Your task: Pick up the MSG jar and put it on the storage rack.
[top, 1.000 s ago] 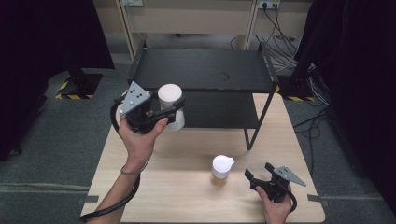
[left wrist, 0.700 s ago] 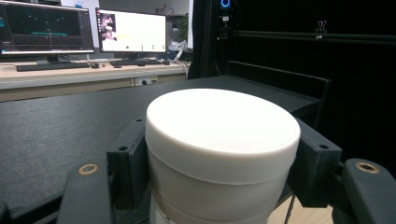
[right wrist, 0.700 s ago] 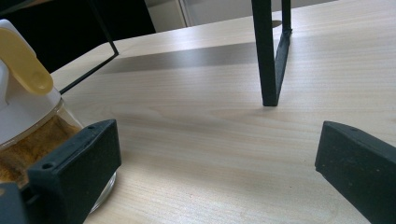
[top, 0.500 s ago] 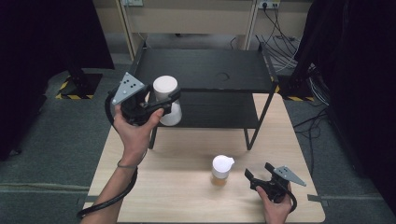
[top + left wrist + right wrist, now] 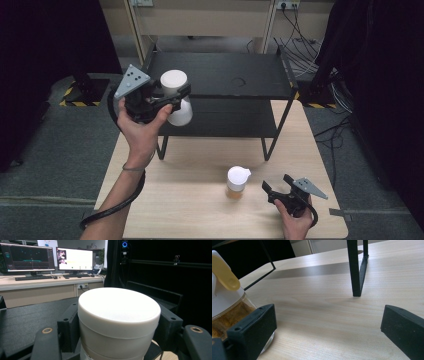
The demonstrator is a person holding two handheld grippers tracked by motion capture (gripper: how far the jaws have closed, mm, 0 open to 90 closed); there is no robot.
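My left gripper [image 5: 177, 97] is shut on a white lidded jar [image 5: 176, 100] and holds it in the air at the left end of a black two-tier shelf [image 5: 225, 75], about level with the top tier. The jar [image 5: 117, 322] sits clamped between the two black jaws in the left gripper view. My right gripper [image 5: 276, 186] rests open near the table's front right, beside a small glass jar [image 5: 236, 181] with a white cap and brownish contents. That small jar [image 5: 229, 305] stands just left of the left jaw in the right gripper view.
The light wooden table [image 5: 200, 210] carries the black shelf across its back half. A shelf leg [image 5: 357, 267] stands ahead of the right gripper. Beyond the table, a desk with monitors [image 5: 50, 258] and black curtains.
My left gripper has carried the white jar upward and farther back, from in front of the shelf to beside its top tier. The right gripper has stayed put.
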